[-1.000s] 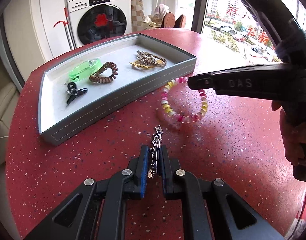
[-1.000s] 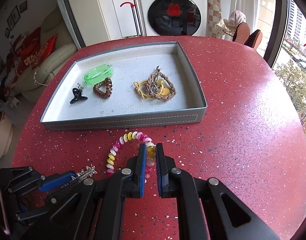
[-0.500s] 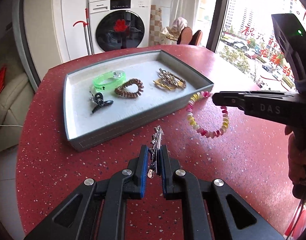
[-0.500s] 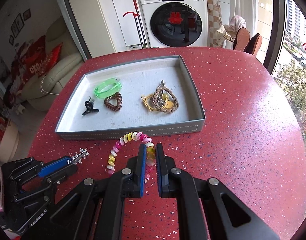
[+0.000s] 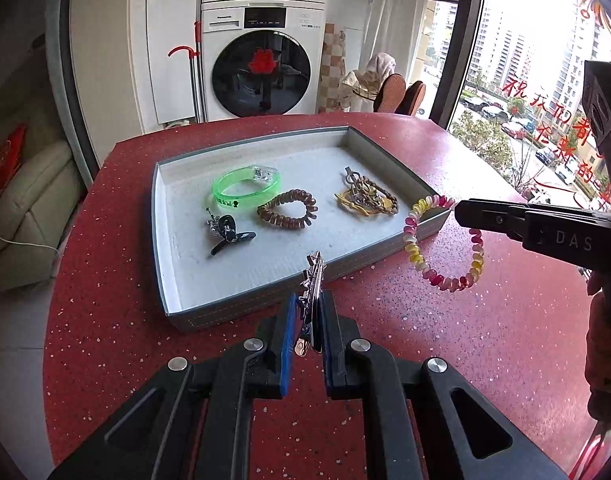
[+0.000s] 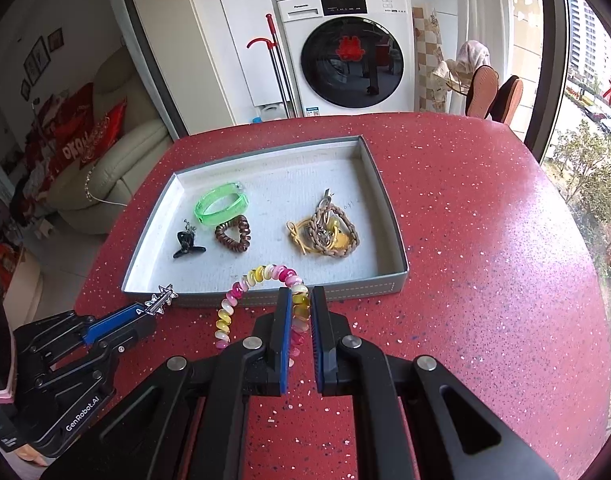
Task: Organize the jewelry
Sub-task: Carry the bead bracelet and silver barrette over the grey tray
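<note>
A silver star-studded hair clip [image 5: 312, 280] is clamped between the blue pads of the left gripper [image 5: 308, 316], its spiked end standing out past the fingertips over the near wall of the grey tray [image 5: 241, 308]; a pink, yellow and white spiral hair tie [image 6: 261, 300] is pinched by the right gripper [image 6: 301, 312], the loop hanging free to the left of the fingers, just in front of the tray's near wall. Both items are held above the red speckled table [image 6: 485, 240]; neither is seen to touch it. Inside the tray, a green translucent bangle [image 5: 243, 190] lies at the far left, with a black claw clip [image 5: 227, 234] nearer and a brown spiral hair tie [image 5: 287, 214] just to the right of it; a tangle of braided bracelet and yellow cord [image 5: 365, 200] lies well apart, toward the right wall. A white washing machine [image 6: 345, 52] is seen beyond the table.
</note>
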A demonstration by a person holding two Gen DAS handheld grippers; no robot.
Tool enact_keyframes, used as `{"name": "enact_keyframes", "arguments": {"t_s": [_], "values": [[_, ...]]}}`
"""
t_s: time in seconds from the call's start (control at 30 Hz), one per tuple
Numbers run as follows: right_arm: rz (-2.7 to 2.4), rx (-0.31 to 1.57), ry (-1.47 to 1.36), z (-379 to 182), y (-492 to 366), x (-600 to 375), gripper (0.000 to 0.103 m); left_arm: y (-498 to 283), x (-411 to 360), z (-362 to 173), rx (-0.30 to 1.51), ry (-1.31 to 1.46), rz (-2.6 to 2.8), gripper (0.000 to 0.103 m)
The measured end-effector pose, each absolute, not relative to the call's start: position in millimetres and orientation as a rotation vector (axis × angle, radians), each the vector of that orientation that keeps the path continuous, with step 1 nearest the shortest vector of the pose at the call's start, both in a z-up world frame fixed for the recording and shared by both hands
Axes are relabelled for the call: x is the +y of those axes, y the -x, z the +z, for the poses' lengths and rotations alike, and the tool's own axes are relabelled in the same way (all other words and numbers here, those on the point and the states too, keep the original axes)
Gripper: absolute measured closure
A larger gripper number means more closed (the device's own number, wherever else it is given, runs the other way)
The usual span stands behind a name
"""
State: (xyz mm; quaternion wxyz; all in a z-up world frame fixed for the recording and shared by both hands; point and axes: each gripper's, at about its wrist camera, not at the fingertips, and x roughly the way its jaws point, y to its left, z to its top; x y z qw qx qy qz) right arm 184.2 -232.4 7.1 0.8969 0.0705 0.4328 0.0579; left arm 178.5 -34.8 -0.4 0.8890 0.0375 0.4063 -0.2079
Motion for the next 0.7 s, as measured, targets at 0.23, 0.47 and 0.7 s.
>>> {"name": "enact_keyframes", "arguments": {"t_s": [0.23, 0.47, 0.7], "values": [[0.118, 0.897, -0.151, 9, -196, -232, 0.093, -192, -33, 4, 0.834, -0.067, -0.419, 0.073], [0.101, 0.912, -0.202, 6, -217, -242, 0.093, -216, -24, 3, 0.854, -0.027, -0.401, 0.073], [0.081, 0.926, -0.237, -2, -241, -248, 0.093, -243, -24, -3, 0.897, -0.008, -0.394, 0.073]]}}
